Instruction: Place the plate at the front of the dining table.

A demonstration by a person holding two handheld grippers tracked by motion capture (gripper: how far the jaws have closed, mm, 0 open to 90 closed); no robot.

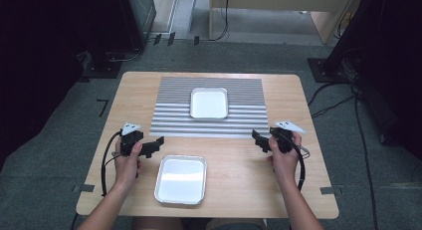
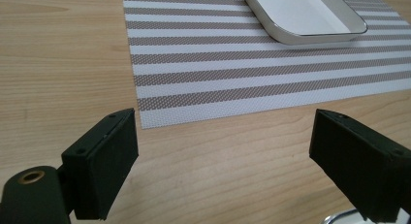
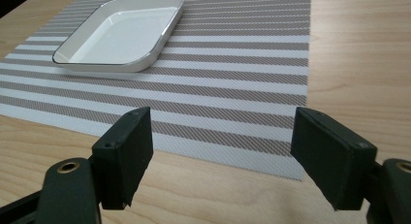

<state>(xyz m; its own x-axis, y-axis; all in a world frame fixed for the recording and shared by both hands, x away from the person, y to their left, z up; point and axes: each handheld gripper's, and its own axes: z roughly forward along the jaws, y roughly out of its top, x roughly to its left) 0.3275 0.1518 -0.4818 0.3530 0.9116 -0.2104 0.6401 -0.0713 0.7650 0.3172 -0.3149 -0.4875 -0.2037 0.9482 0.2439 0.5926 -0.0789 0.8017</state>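
A striped grey and white placemat [image 1: 209, 125] lies at the back middle of the wooden table [image 1: 144, 88], and a white rectangular dish [image 1: 209, 103] sits on it. A silver metal tray [image 1: 180, 179] rests near the front edge, between the person's hands. My left gripper [image 1: 155, 145] is held left of that tray, open and empty, its jaws wide apart [image 2: 223, 158] over bare wood at the placemat's [image 2: 242, 64] near corner; the dish [image 2: 305, 15] lies beyond. My right gripper [image 1: 258, 139] is open and empty [image 3: 223, 158] at the placemat's [image 3: 232, 88] right front corner, facing the dish [image 3: 121, 35].
Cables trail from both grippers down along the forearms. Around the table is grey carpet with black equipment stands [image 1: 114, 51] at the left and cables [image 1: 348, 100] on the floor at the right. A wooden desk [image 1: 278, 11] stands behind.
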